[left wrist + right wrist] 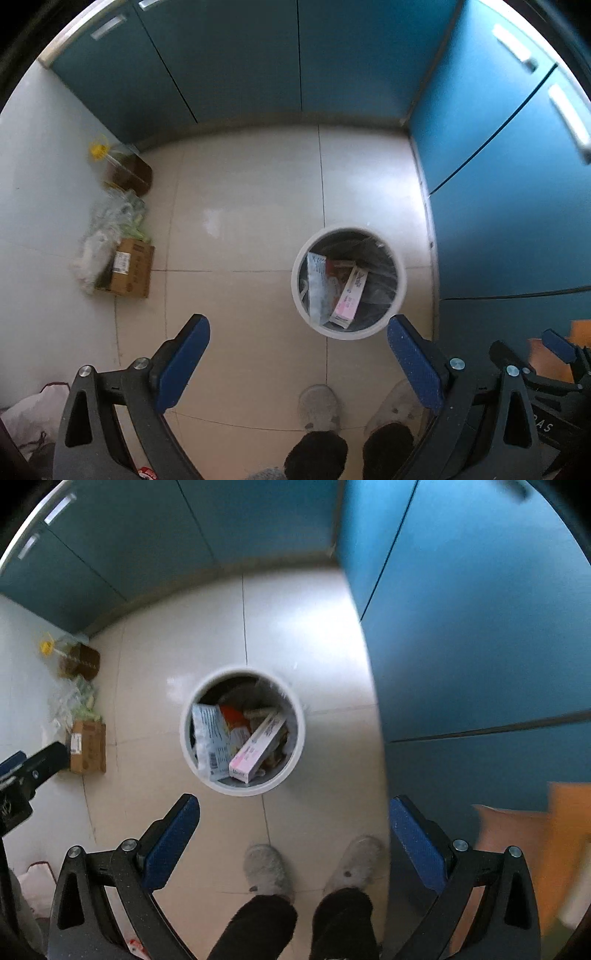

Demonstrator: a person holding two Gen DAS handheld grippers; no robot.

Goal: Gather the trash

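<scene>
The left claw (298,363) points down at the floor with its two blue pads (183,363) spread wide apart. Nothing is between them, only bare floor tiles (240,206) far below. The right claw (294,843) is the same: wide open, holding nothing, pointing straight down. The two claws are side by side, and each one shows at the edge of the other's view.

Below the claws stands a round white bin (242,731) on the pale floor. It is upright and has no lid on. Inside it lies the trash: a long white and pink box (256,749) leaning across the middle, a flat white packet with small print (212,738) on its left, and something orange and red (234,720) behind them. More bits sit under these, but they are too dark to make out.

Nearer than the bin are the person's two feet in grey slippers (264,869), with dark trouser legs (258,923) above them.

Blue cupboard doors (229,59) run along the far side and down the right side, just beside the bin. Some have pale handles (513,46).

Over on the far left, by the white wall, sits a small brown cardboard box (131,267). Touching it is a heap of clear crinkly plastic (107,229). Past that stands a bottle of brown liquid with a yellow cap (123,166).

Near the left claw, low in the corner, lies a white bag (33,413). On the right there is something orange (565,834), too blurry to tell.
</scene>
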